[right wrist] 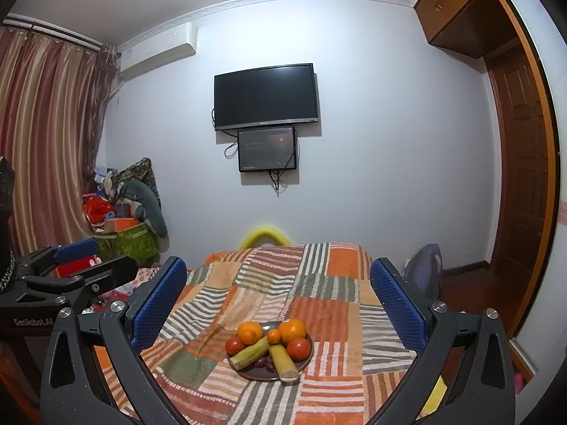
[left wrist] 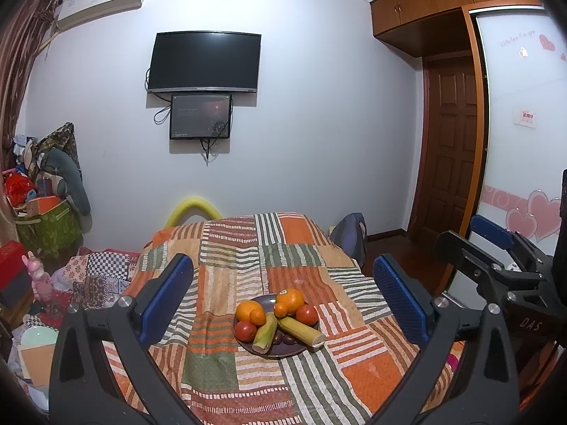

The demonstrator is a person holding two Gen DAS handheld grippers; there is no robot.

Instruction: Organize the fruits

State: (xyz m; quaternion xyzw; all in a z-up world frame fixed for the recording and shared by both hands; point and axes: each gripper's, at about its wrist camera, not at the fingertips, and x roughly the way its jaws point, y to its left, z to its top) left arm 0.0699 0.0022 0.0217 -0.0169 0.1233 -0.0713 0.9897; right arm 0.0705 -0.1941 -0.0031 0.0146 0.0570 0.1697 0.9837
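A dark plate [left wrist: 283,353] [right wrist: 255,375] lies on the patchwork bedspread [left wrist: 226,258] and holds all the fruit. On it are two oranges [left wrist: 290,299] [right wrist: 292,331], small tangerines [left wrist: 280,310] [right wrist: 273,335], two tomatoes [left wrist: 307,314] [right wrist: 298,349], two yellow-green corn-like stalks [left wrist: 301,331] [right wrist: 250,352] and some dark small fruits [left wrist: 283,338] [right wrist: 264,361]. My left gripper [left wrist: 282,262] is open and empty, held back from the plate on the near side. To its right my right gripper [right wrist: 278,264] is likewise open and empty. Each gripper shows at the other view's edge: right gripper [left wrist: 460,230], left gripper [right wrist: 106,255].
The bed runs toward a white wall with a mounted TV [left wrist: 205,62] and a smaller screen below. A yellow foam tube [left wrist: 191,209] arches at the bed's far end. Bags and toys [left wrist: 46,212] pile at the left. A wardrobe [left wrist: 524,134] and a wooden door [left wrist: 450,148] stand at the right.
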